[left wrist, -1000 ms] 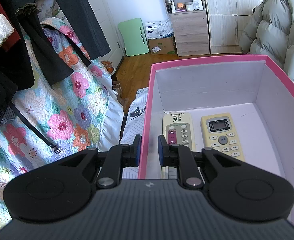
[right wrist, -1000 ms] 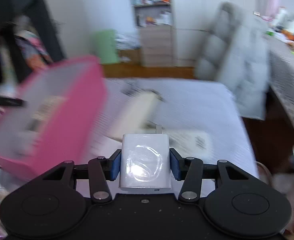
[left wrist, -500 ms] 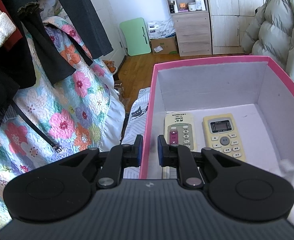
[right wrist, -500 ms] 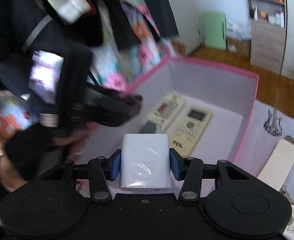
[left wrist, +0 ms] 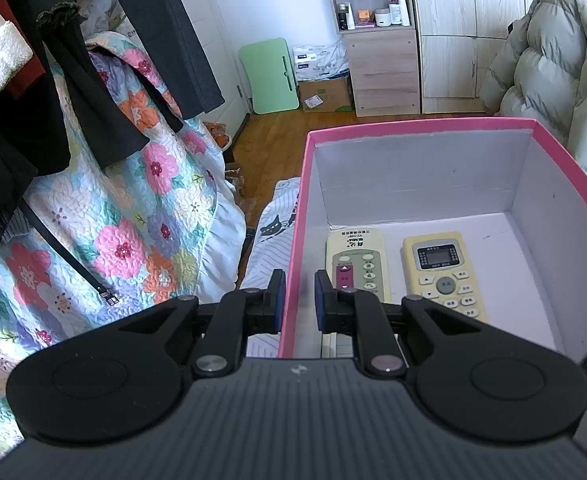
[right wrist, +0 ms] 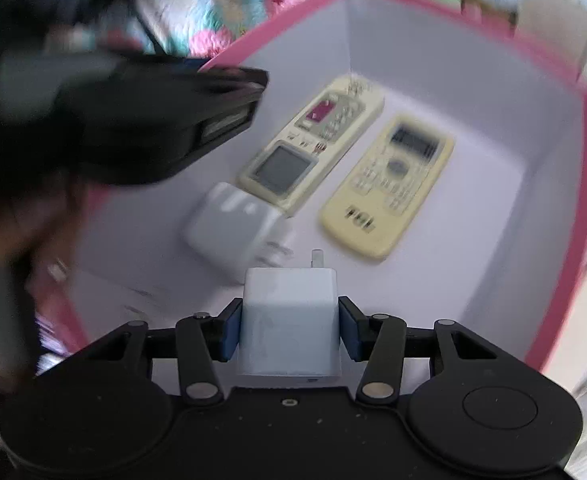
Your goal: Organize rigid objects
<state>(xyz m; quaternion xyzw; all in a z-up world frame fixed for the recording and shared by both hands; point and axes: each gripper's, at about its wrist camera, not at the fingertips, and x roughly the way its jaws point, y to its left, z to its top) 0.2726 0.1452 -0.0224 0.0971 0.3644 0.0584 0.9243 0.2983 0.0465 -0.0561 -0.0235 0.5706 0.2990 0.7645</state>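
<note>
A pink box [left wrist: 421, 125] with a white inside holds two cream remote controls [left wrist: 356, 264] [left wrist: 441, 272]. My left gripper [left wrist: 296, 300] is shut on the box's left wall [left wrist: 295, 264]. In the right wrist view my right gripper [right wrist: 289, 328] is shut on a white charger plug [right wrist: 289, 320] and holds it over the box [right wrist: 585, 200]. Below it lie the two remotes [right wrist: 313, 144] [right wrist: 389, 188] and another white charger [right wrist: 229, 228]. The left gripper [right wrist: 133, 120] shows as a dark blur on the left wall.
A floral quilt [left wrist: 113, 220] and dark hanging clothes [left wrist: 73, 80] are to the left. A wooden floor, a shelf unit [left wrist: 377, 40] and a puffy grey-green coat [left wrist: 553, 80] lie beyond the box.
My right gripper swung left with the charger plug, from over the bed to over the inside of the pink box. The left gripper kept its hold on the box wall.
</note>
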